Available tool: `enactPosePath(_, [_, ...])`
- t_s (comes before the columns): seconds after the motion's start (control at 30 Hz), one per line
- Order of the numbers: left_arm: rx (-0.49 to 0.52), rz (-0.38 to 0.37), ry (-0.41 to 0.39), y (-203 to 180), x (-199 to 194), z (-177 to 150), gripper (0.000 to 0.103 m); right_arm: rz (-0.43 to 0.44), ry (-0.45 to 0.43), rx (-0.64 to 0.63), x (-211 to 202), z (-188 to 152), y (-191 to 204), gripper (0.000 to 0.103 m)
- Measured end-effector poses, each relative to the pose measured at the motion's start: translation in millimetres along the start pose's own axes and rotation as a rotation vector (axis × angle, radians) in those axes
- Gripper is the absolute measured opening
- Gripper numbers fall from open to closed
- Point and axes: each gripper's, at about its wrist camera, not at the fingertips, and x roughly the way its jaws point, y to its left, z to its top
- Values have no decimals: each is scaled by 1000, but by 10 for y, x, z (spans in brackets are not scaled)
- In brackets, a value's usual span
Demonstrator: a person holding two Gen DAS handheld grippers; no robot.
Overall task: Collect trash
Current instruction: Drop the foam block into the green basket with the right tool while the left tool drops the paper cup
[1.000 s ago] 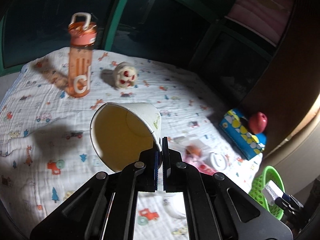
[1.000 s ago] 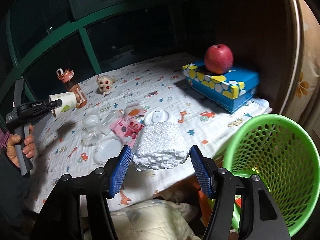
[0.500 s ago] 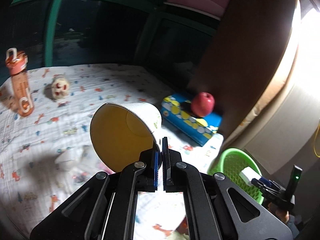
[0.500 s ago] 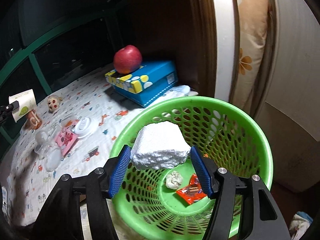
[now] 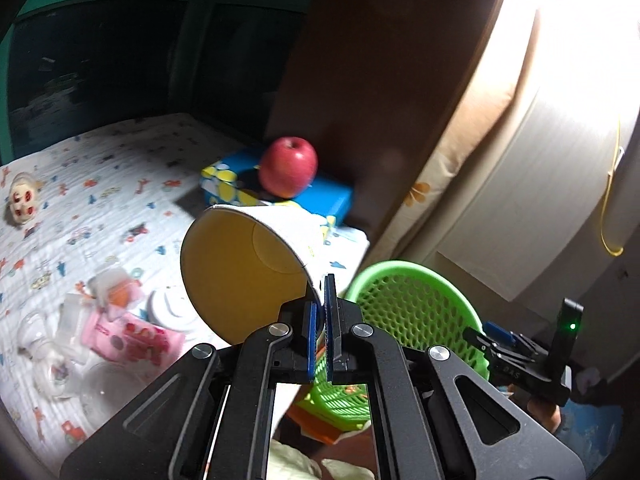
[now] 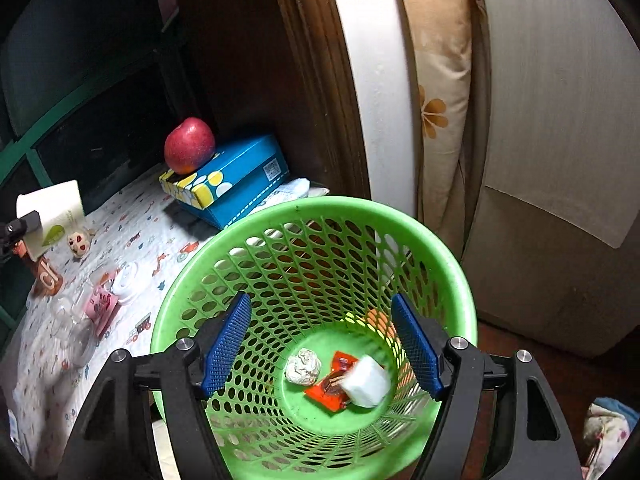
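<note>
A white cloth printed with small cartoon vehicles (image 5: 100, 200) is covering the surface, which is butting against dark green-framed windows (image 5: 100, 60) at the far side and a brown panel on the right.

The left gripper (image 5: 319, 316) is pinching the rim of one paper cup (image 5: 248, 268), its jaws clamped together on the cup wall, the cup lying tilted with its yellow inside facing the camera, near the green basket (image 5: 416, 308).

Only the right wrist view is looking down into the basket (image 6: 460, 280): three pieces are lying on its bottom, a white foam block (image 6: 366, 380) resting on an orange wrapper (image 6: 328, 394), and a crumpled paper ball (image 6: 303, 366) just beside them. The right gripper (image 6: 322, 346) is hanging over them with jaws wide apart.

One red apple (image 6: 189, 145) is sitting on one blue tissue box (image 6: 236, 178). The right view alone is showing an orange bottle (image 6: 44, 276); both are showing one small skull toy (image 5: 22, 200) and a cluster of plastic litter (image 5: 100, 320).
</note>
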Motion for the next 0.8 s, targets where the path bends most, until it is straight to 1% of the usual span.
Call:
enactPosePath(0.13, [40, -45, 48, -296, 206, -56, 1, -1, -26, 23, -141, -6, -100, 72])
enactPosePath(0.23, [62, -85, 96, -507, 387, -127, 1, -1, -51, 38, -255, -2, -164, 75])
enactPosePath(0.43, [113, -131, 197, -854, 723, -305, 2, -7, -82, 67, -393, -13, -292, 76])
enactPosePath(0.67, [129, -177, 301, -1063, 1033, -497, 2, -13, -75, 107, -419, -78, -448, 76])
enactPosePath(0.8, [128, -190, 342, -1131, 1167, -580, 4, -14, -75, 119, -433, -107, -506, 76])
